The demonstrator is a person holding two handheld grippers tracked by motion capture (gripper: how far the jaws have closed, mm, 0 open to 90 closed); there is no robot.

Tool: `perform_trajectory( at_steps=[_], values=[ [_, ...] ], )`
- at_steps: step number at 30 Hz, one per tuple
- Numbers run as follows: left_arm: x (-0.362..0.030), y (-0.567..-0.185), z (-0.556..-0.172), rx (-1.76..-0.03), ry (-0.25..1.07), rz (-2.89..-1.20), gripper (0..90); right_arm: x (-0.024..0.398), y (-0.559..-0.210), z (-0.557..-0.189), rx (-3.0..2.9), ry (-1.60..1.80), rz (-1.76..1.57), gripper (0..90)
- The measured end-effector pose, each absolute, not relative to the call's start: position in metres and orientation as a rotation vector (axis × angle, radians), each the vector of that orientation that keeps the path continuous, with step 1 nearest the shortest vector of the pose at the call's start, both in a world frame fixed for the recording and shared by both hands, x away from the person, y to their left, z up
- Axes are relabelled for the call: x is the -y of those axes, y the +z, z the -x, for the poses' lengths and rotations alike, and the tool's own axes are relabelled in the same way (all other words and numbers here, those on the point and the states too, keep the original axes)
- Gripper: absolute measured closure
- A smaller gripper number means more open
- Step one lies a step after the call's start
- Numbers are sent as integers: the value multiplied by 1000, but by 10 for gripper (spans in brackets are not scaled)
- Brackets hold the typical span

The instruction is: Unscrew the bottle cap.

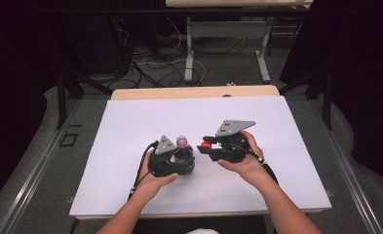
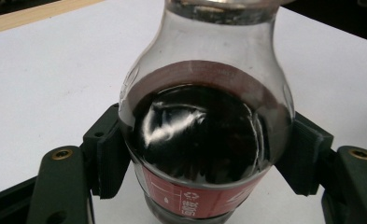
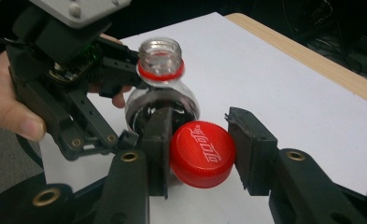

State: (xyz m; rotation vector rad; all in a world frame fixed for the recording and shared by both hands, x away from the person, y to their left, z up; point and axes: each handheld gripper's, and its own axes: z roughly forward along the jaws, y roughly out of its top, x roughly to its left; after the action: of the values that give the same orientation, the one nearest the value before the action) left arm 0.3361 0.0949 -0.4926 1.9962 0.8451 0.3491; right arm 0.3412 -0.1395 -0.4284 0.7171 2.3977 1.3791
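Item: clear plastic bottle of dark cola (image 1: 183, 155), one, upright on the white-covered counter (image 1: 130, 126), uncapped, clamped at its belly by the left tongs (image 2: 204, 154).
Item: red screw cap (image 3: 202, 153), one, pinched in the right tongs (image 3: 201, 154) just beside the neck.
Handling: keep cap level, bottle steady.

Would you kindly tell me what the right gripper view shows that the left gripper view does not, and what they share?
The right gripper view alone shows the red cap clamped by the right gripper, the bottle's open mouth with its red ring, and the hand holding the left gripper. The left gripper view alone shows the red label low on the bottle. Both show the bottle of dark drink, gripped around its body, on the white table.
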Motion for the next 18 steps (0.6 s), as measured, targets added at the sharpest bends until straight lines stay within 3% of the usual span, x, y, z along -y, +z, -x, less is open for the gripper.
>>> perform_trajectory(
  at_steps=[18],
  values=[
    [-96,-494,-340,-864,348,-1988,298,181,-461,-340,-2329,1343,-910,609]
  ],
)
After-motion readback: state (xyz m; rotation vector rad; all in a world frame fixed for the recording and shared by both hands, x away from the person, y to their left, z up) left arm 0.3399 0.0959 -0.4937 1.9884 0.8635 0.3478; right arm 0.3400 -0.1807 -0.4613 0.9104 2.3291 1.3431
